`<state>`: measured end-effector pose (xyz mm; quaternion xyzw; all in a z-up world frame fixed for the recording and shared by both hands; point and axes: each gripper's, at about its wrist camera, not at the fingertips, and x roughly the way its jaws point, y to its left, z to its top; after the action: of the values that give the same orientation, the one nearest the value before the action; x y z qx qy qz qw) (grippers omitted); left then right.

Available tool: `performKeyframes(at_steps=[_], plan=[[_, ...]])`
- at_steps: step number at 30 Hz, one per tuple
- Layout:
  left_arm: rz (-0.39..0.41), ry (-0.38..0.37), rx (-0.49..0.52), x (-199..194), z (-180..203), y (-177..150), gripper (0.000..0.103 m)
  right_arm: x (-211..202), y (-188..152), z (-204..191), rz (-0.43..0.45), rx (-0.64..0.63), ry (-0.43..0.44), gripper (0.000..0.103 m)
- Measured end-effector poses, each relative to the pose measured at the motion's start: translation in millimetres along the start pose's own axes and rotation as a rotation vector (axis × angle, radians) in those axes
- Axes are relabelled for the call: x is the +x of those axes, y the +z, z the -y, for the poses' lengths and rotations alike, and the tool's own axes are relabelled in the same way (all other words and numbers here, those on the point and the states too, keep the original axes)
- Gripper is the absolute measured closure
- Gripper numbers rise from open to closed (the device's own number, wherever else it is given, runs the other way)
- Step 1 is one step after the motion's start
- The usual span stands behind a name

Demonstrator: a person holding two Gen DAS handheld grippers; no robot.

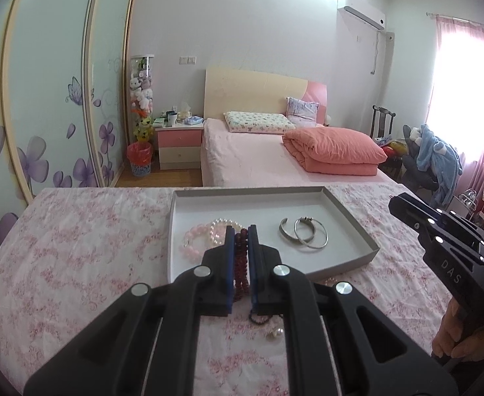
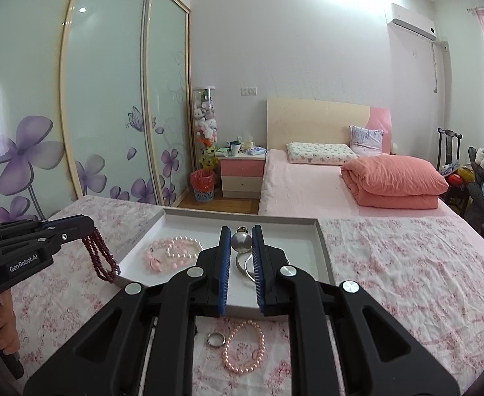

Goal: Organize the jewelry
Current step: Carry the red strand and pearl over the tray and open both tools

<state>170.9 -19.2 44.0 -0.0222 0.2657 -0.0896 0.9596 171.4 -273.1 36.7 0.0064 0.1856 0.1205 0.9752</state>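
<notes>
My left gripper (image 1: 241, 231) is shut on a dark red bead bracelet (image 1: 241, 264), held over the near edge of the grey tray (image 1: 350, 217); the strands hang from it in the right wrist view (image 2: 100, 257). My right gripper (image 2: 241, 231) is shut on a large grey pearl ring (image 2: 241, 241) above the tray (image 2: 322, 250). In the tray lie pink and white bead bracelets (image 1: 205, 234) and two silver bangles (image 1: 303, 236). On the cloth in front lie a silver ring (image 2: 216, 339) and a pink pearl bracelet (image 2: 244, 348).
The table has a pink floral cloth (image 1: 77, 257). A dark bead string and a pearl earring (image 1: 274, 331) lie under my left gripper. Behind are a bed (image 1: 258, 155), a nightstand (image 1: 179, 145) and sliding wardrobe doors (image 1: 44, 99).
</notes>
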Motion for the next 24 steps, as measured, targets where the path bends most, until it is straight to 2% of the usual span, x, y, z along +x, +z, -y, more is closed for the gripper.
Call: performKeyframes(at_steps=[9, 16, 24], plan=[[0.02, -0.001, 0.012, 16, 5, 17, 0.094, 17, 15, 3, 0.018, 0.005, -0.001, 0.089], [0.008, -0.002, -0.02, 42, -2, 28, 0.094, 39, 21, 8, 0.017, 0.019, -0.007, 0.089], [-0.041, -0.009, -0.062, 82, -11, 31, 0.094, 82, 14, 20, -0.054, 0.068, 0.004, 0.089]])
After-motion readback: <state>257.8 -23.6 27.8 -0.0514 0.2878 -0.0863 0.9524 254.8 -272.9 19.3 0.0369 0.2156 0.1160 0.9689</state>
